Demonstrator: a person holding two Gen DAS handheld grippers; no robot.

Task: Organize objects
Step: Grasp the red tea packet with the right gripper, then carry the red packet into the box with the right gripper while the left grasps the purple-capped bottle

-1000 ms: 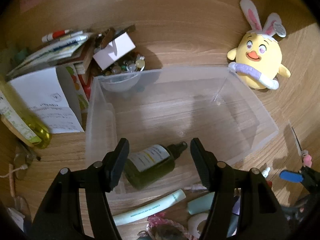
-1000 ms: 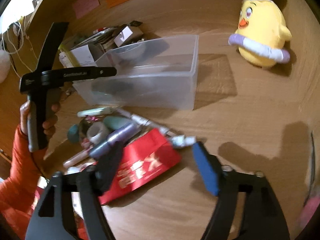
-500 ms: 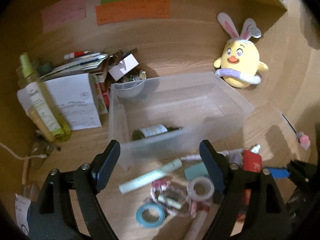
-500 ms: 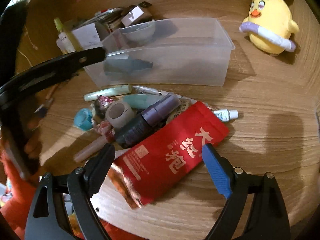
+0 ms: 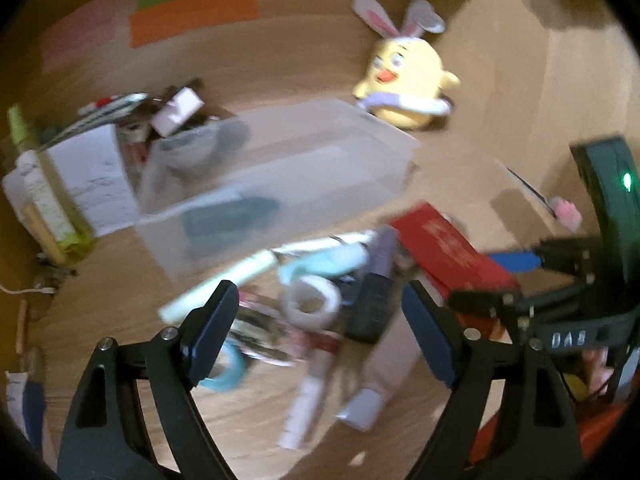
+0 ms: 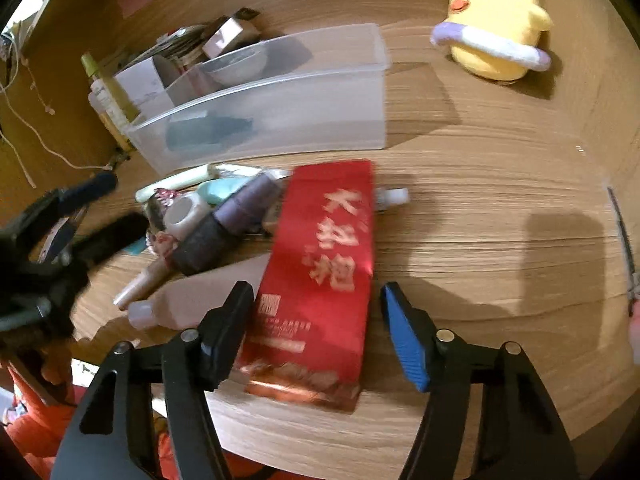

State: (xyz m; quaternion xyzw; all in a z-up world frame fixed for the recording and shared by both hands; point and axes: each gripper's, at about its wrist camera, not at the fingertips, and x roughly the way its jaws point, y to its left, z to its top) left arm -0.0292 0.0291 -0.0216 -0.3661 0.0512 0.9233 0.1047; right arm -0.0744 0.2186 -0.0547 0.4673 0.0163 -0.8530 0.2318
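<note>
My right gripper [image 6: 316,334] points down at a red foil pouch [image 6: 320,272] lying flat on the wooden desk. Its jaws are closing, the pouch's near end lies between them, and the blue pad still stands off the pouch's edge. My left gripper [image 5: 320,332] hovers over the pile of small items, its jaws wide and closing a little. A white tape roll [image 5: 310,304] and a dark purple bottle [image 5: 376,292] lie in front of it, untouched. The clear plastic bin [image 6: 280,116] behind holds a dark green bottle [image 6: 208,130].
A yellow plush chick [image 6: 496,28] sits at the back right. Books, papers and a yellow-green bottle [image 5: 48,208] crowd the bin's left side. A pale green tube [image 5: 224,284], a teal tape roll [image 5: 228,368] and a pink tube [image 6: 200,300] lie in the pile.
The left gripper has drawn back from the bin, leaving the green bottle inside, and now hangs over the pile. The right gripper has come down around the red pouch and its jaws have narrowed.
</note>
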